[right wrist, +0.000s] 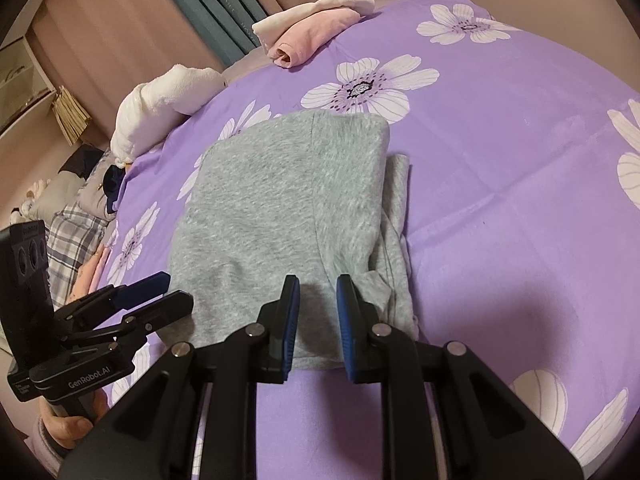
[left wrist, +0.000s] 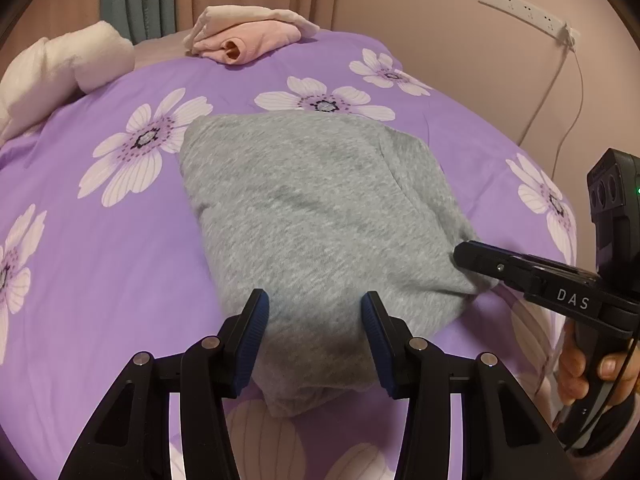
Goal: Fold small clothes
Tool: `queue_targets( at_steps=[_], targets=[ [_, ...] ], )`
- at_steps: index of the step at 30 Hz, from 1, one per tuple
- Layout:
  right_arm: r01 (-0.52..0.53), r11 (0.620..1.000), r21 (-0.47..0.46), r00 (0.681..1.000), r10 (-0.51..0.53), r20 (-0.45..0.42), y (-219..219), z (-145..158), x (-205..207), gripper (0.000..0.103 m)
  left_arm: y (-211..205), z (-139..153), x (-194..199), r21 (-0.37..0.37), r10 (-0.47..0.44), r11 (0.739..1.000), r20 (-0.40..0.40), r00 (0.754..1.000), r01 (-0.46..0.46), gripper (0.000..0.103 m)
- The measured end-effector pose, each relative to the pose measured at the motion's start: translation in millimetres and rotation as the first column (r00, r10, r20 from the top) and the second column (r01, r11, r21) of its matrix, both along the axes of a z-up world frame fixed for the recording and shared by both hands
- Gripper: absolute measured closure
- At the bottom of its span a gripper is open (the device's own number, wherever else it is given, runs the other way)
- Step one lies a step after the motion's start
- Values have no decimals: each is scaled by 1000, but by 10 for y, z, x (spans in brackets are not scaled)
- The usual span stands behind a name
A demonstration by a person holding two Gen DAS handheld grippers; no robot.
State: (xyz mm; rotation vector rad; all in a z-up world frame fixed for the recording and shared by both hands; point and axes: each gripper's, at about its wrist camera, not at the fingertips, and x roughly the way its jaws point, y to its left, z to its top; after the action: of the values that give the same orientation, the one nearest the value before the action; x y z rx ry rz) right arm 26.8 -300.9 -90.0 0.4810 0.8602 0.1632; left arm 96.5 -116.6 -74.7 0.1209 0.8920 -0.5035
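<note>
A grey knit garment (left wrist: 316,216) lies folded into a thick block on the purple flowered bedspread (left wrist: 120,240); it also shows in the right wrist view (right wrist: 280,204). My left gripper (left wrist: 315,304) is open, its fingers straddling the garment's near edge. In the right wrist view it shows at the lower left (right wrist: 160,292), open beside the garment's left corner. My right gripper (right wrist: 318,286) is open with a narrower gap over the garment's near edge. In the left wrist view its finger (left wrist: 480,254) touches the garment's right corner.
A folded pink and cream garment (left wrist: 248,38) lies at the far edge of the bed (right wrist: 312,32). A white fluffy item (left wrist: 60,68) sits at the far left. More clothes (right wrist: 76,216) lie off the bed's left side. A power strip (left wrist: 528,10) hangs on the wall.
</note>
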Motion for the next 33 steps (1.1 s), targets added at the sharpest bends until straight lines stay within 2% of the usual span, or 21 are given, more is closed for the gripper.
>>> queue_targets(
  at_steps=[23,29,33],
  targets=[
    [-8,1000,7,1000,8,-10,35,-2,-147,83,67,-73,-116,0,8,1000,-52,999,-8,56],
    [-28,1000,3,1000,28,-1,70,25,-191,77,151,-63,-154,-13,35,999,-87,996,-36,56],
    [-44,999,-2,999,44,12,100,63,-248,69,232,-45,-201,-26,55,998,-107,993,-58,56]
  ],
)
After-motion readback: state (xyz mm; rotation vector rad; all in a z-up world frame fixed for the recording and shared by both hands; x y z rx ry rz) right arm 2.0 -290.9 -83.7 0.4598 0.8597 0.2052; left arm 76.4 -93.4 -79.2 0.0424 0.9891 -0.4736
